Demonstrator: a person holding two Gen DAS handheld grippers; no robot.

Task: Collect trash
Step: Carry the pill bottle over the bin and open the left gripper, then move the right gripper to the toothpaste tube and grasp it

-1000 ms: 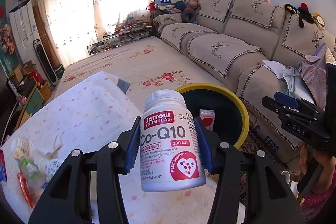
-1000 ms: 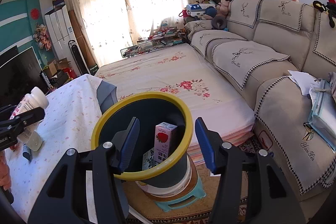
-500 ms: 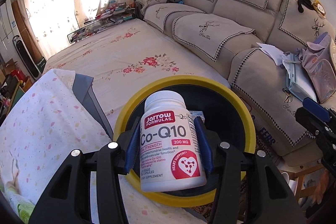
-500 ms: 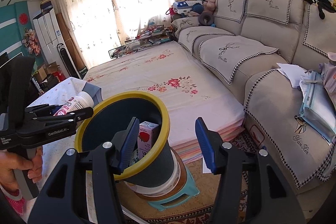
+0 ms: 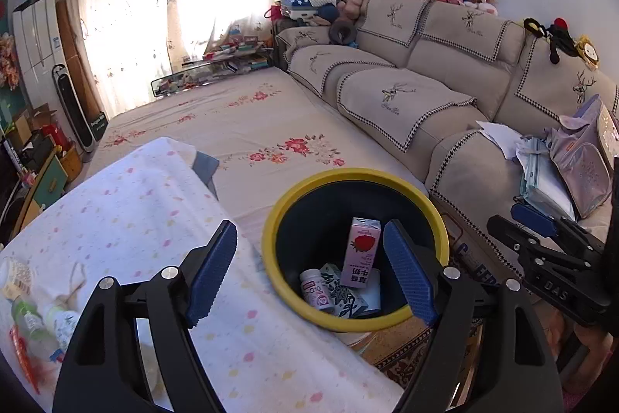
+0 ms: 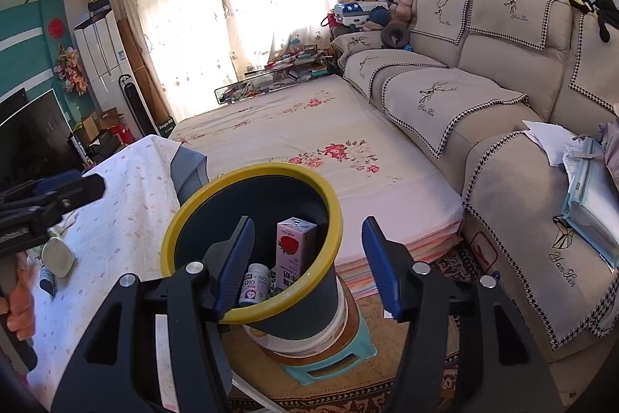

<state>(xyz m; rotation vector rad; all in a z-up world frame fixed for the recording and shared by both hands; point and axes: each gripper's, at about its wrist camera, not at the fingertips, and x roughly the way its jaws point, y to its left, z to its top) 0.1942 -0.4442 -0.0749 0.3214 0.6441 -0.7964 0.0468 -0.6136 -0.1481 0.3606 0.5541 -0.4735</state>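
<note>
A dark bin with a yellow rim (image 5: pixel 348 177) (image 6: pixel 247 173) stands beside the cloth-covered table. Inside it lie a white Co-Q10 bottle (image 5: pixel 317 291) (image 6: pixel 255 283), a pink strawberry milk carton (image 5: pixel 361 254) (image 6: pixel 294 250) and other packaging. My left gripper (image 5: pixel 309 231) (image 6: pixel 77 190) hovers over the bin's near-left edge; its jaws are opening and nothing is between them. My right gripper (image 6: pixel 307 242) (image 5: pixel 514 225) hangs open by the bin's right side, gripping nothing. Several small bottles and wrappers (image 5: pixel 35 324) lie on the table at far left.
The table wears a white spotted cloth (image 5: pixel 135 219). Behind it lies a floral mattress (image 5: pixel 251 119), and a beige sofa (image 5: pixel 406 95) with a bag and papers (image 5: pixel 572 157) runs along the right. The bin rests on a white bucket on a teal stool (image 6: pixel 329 362).
The left gripper carried the Co-Q10 bottle over the bin and opened; the bottle now lies inside the bin. The left gripper has drawn back toward the table. The right gripper barely moved.
</note>
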